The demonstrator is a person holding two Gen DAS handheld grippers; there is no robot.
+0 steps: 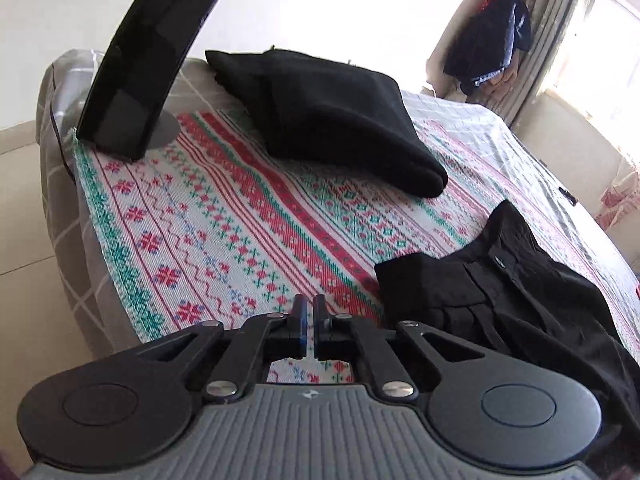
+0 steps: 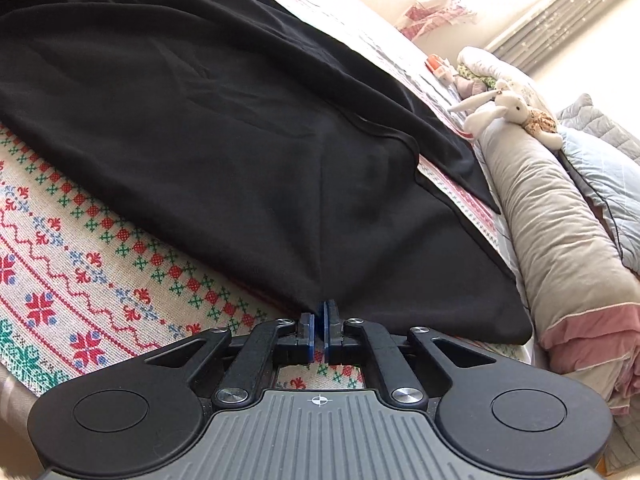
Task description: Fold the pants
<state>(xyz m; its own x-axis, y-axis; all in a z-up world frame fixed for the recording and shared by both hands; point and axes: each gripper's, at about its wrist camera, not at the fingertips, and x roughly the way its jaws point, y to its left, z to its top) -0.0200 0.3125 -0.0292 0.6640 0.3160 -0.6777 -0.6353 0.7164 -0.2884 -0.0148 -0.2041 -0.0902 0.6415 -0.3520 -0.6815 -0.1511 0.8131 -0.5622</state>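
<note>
Two grippers are in view, one per wrist camera. We find the left gripper (image 1: 309,306) with jaws nearly together and nothing between them, poised over bare cloth (image 1: 224,216) just left of the pants' (image 1: 500,300) waist end, where a button shows. The right gripper (image 2: 319,312) has its jaws almost shut at the near edge of the pants; we cannot tell whether a thin fold of fabric is pinched there or the tips merely meet the hem.

Outward, the pants lie spread along the bed, rumpled at the waist, with one leg's edge lapping over the other. A folded black garment (image 1: 340,120) and a phone on a stand (image 1: 144,64) sit further back.

We judge the fold not yet begun. To do it well, both grips should be confirmed on matching edges, the fabric drawn taut and level, then carried over so the seams align without dragging the cloth.
</note>
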